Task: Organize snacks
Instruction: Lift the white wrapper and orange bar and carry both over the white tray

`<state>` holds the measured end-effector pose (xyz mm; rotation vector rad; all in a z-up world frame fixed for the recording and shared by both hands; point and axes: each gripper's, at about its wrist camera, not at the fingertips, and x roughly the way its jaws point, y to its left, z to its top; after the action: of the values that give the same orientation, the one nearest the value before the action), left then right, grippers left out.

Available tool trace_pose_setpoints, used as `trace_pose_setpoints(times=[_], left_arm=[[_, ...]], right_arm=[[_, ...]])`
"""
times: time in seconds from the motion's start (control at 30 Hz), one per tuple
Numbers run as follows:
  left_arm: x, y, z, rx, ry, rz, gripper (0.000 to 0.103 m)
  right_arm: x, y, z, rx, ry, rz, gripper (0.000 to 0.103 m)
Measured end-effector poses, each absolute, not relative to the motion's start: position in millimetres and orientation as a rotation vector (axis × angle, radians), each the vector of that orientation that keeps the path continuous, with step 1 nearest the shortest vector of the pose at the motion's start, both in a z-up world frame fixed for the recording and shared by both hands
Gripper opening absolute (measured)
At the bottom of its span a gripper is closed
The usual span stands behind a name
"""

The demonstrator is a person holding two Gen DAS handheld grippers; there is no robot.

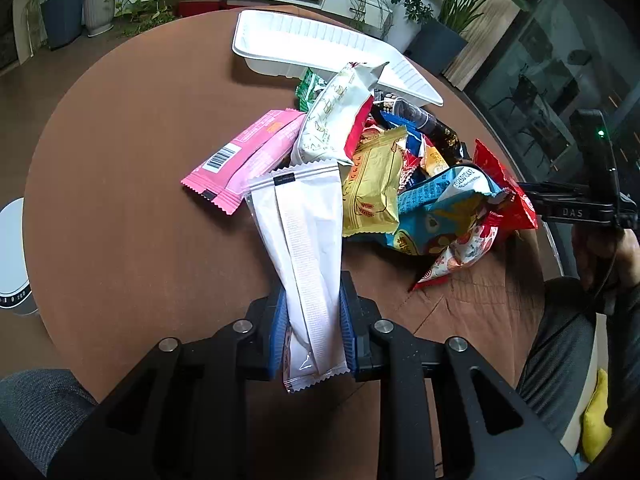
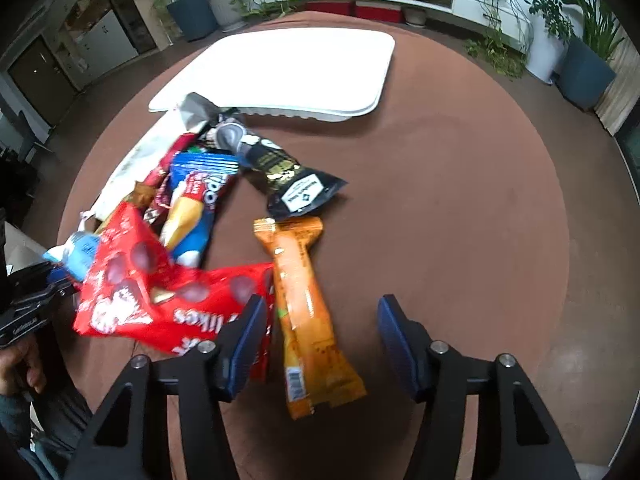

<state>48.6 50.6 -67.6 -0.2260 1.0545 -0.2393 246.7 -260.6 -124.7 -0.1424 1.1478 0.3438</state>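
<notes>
Left gripper [image 1: 312, 332]: blue fingers [image 1: 278, 332] pinching white snack packet [image 1: 306, 248], angled down over brown worktop [image 1: 120, 200]; snack pile [image 1: 400, 184] just ahead-right, white tray [image 1: 304, 44] beyond. Right gripper [image 2: 322, 344]: fingers spread, angled down, orange bar [image 2: 308, 312] between them untouched, red bag [image 2: 168, 300] touching the left finger.

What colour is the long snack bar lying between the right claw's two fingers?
Orange, with a small barcode near its end. The snack bar shows best in the right wrist view.
</notes>
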Motion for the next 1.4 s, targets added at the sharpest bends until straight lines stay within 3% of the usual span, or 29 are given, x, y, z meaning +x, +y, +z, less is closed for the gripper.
trace_pose_setpoints(times=[0.43,0.57,0.73,1.4], left_arm=[[49,54,-68,-0.238,1.047,-0.236,0.022],[49,53,-69,-0.234,1.052,-0.241,0.022],[51,52,-70,-0.238,1.055,-0.241,0.022],[49,64,-48,-0.288,1.015,-0.279,0.021]], right_arm=[[265,-248,-138,-0.216,1.179,0.353,0.045],[264,-247,-138,-0.226,1.172,0.338,0.027],[259,-245,-138,-0.252,1.164,0.331,0.021],[217,-274,-115,-0.098,1.128,0.328,0.018]])
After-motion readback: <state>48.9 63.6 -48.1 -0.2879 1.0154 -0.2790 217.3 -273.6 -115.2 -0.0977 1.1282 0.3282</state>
